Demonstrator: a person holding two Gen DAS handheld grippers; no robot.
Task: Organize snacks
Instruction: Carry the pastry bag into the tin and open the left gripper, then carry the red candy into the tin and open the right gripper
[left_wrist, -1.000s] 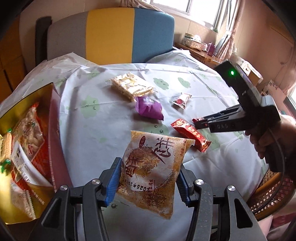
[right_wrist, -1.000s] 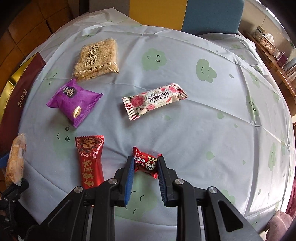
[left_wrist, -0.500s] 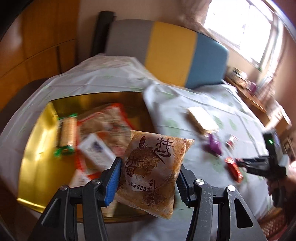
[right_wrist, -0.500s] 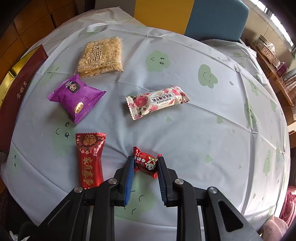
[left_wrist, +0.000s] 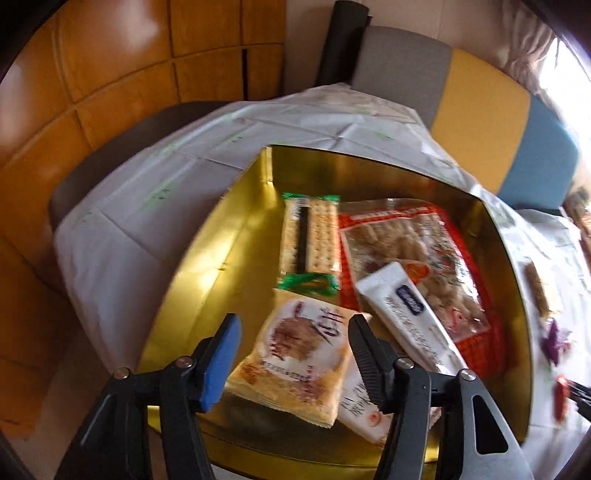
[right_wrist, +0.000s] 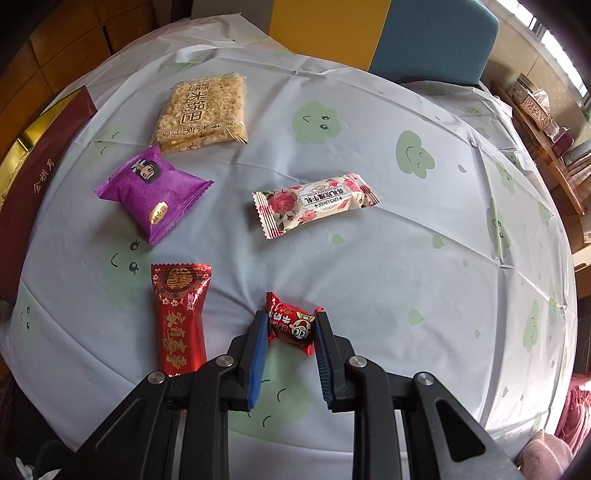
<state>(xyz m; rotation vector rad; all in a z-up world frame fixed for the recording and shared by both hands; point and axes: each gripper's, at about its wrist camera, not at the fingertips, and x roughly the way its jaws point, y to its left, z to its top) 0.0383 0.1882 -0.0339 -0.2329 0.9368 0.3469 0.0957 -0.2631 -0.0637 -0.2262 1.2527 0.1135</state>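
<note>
Hanging over a gold box (left_wrist: 207, 258) with shiny foil walls, the left gripper (left_wrist: 291, 354) shows 2 black fingers, 1 with a smooth blue pad and 1 with a ribbed dark pad. Its jaws have just been opening, and a flat, square pastry packet (left_wrist: 295, 362) of crinkly orange-and-white plastic sits between them; a gap shows at the blue pad, while at the ribbed pad contact cannot be told through the blur. Beyond the jaws lie a long cracker pack (left_wrist: 310, 240) with green ends, a wide red bag (left_wrist: 413, 254) of pale biscuits, and a slim white bar (left_wrist: 410, 317) laid across that bag. Under the ribbed finger is another white wrapper (left_wrist: 360, 410). The box rests on a creased pale tablecloth (left_wrist: 147, 192).

From the right wrist, the right gripper (right_wrist: 291, 328) is clamped on a small, glossy red candy (right_wrist: 291, 325), its 2 blue pads pressing the twisted wrapper from either side, above the tablecloth (right_wrist: 406, 258) printed with green smiling clouds. Just left of the jaws lies a long red foil packet (right_wrist: 181, 317) with gold characters. Ahead and left sit a puffy purple pillow pack (right_wrist: 153, 195) and, farther off, a clear, lumpy rice-crisp block (right_wrist: 203, 110). Straight ahead lies a rose-patterned bar (right_wrist: 314, 203) with zigzag ends. At the far left edge, the dark-red box wall (right_wrist: 40, 177) borders the cloth.
</note>
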